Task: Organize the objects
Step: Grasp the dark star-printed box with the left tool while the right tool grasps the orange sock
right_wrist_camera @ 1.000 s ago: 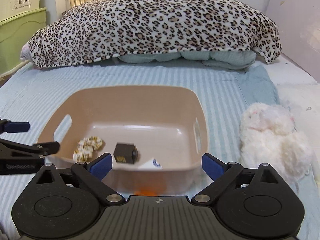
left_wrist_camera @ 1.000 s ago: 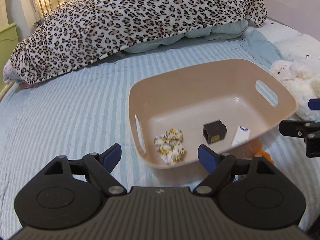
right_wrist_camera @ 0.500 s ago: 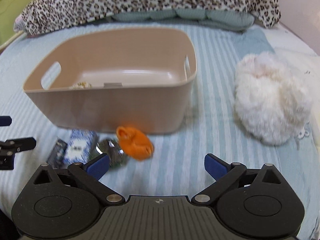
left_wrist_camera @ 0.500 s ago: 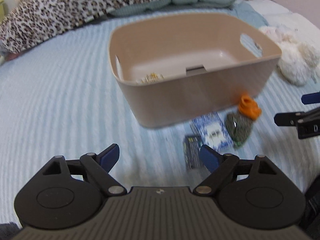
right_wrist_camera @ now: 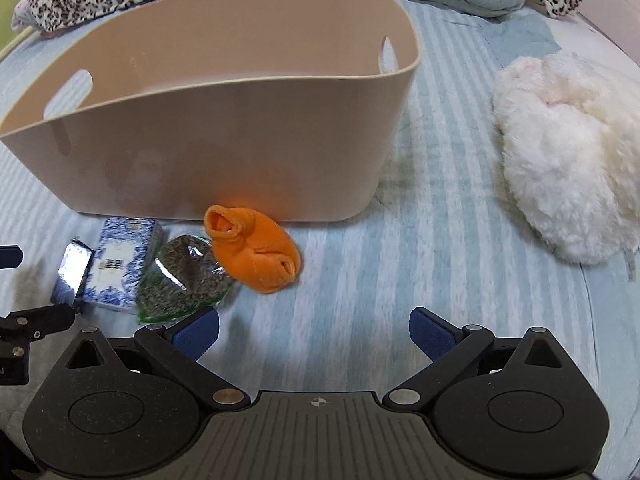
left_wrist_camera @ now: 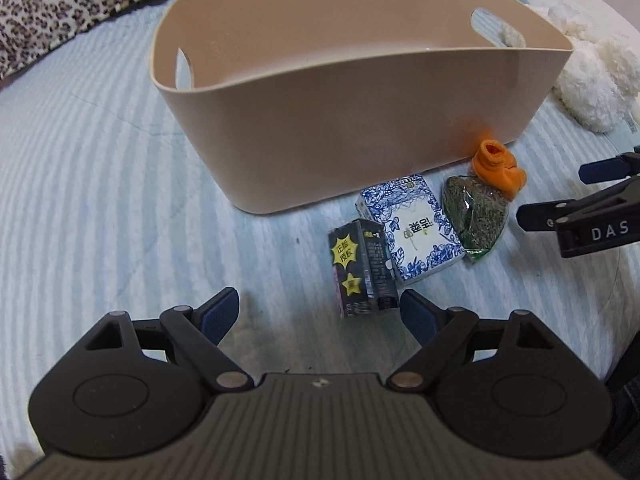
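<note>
Black carton (left_wrist_camera: 362, 268) with yellow starburst labels lies on the striped bedding directly ahead of the left gripper (left_wrist_camera: 318, 306), nearest of four loose items, just inside the right fingertip. Its long axis runs roughly along the gripper's forward line, slightly angled. The left gripper stands wide apart and holds nothing. Judged from position, the left hand is the nearer one for this carton.

Touching the carton's far-right side is the blue-and-white floral box (left_wrist_camera: 412, 228), printed with Chinese characters too small to read reliably. The starburst text on the carton is also Chinese.

Beyond and right of that box lies the clear packet of green dried leaves (left_wrist_camera: 474, 210), then the orange sock (right_wrist_camera: 256, 252). The right gripper (right_wrist_camera: 314, 334) is also spread wide and empty; the sock lies ahead and left of its centre line, the packet just beyond its left fingertip. "DAS" is legible on the right gripper's side in the left view.

Farthest ahead stands the beige basket (left_wrist_camera: 340, 128), presumably the destination. A white plush toy (right_wrist_camera: 568, 152) lies far right.
</note>
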{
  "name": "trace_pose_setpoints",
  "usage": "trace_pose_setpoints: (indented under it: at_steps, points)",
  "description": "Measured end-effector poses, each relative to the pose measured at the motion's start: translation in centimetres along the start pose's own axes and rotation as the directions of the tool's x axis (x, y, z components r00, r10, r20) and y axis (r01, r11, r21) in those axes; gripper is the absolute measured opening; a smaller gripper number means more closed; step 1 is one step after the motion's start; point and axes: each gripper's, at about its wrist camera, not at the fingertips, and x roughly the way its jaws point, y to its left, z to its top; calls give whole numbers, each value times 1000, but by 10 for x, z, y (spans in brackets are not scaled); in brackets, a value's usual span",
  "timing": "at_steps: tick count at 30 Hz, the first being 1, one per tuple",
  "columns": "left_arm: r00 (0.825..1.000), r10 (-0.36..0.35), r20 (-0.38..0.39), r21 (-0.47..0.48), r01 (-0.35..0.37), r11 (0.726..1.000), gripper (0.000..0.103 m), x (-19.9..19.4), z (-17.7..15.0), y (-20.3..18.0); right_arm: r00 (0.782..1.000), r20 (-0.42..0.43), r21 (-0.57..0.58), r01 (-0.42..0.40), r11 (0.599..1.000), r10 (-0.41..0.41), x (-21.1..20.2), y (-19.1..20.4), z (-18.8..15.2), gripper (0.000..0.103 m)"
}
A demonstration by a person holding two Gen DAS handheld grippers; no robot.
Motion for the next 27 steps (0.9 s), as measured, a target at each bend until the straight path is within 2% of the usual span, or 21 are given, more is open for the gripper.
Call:
trace_pose_setpoints:
  at_steps: [7, 11, 13, 17, 19, 21, 22, 24, 25, 27]
  points:
    - [1000, -12, -26, -21, 11, 1000, 84, 18, 4, 4, 998, 60, -45, 9, 999, -6, 10, 5, 12, 102]
    - [999, -30, -16, -17, 29, 999, 79, 20, 3, 5, 997, 71, -45, -14, 999, 17, 16, 9, 17, 92]
    - [999, -38, -7, -7, 38, 999, 73, 19, 2, 4, 996, 84, -50, -15, 999, 20, 16, 12, 17, 89]
    - [999, -49, 4, 7, 49, 999, 60, 15, 0, 3, 995, 99, -72, -27, 997, 34, 13, 17, 13, 77]
    - [999, -53, 6, 9, 53, 999, 47, 13, 0, 4, 994, 98, -74, -33, 997, 40, 11, 18, 12, 71]
    - [998, -62, 8, 9, 61, 998, 36, 12, 2, 6, 994, 97, -70, -52, 996, 59, 9, 20, 11, 58]
    - [998, -61, 11, 4, 61, 998, 26, 13, 0, 6, 993, 98, -70, -59, 996, 65, 8, 19, 10, 54]
    - [998, -61, 13, -7, 61, 998, 25, 12, -1, 9, 992, 99, -76, -70, 995, 77, 6, 20, 8, 43]
    - [998, -64, 14, -13, 64, 998, 25, 11, -1, 10, 992, 99, -80, -66, 995, 74, 5, 19, 8, 41]
    - [998, -64, 14, -21, 65, 998, 25, 10, -2, 12, 993, 98, -82, -58, 995, 66, 4, 18, 6, 27]
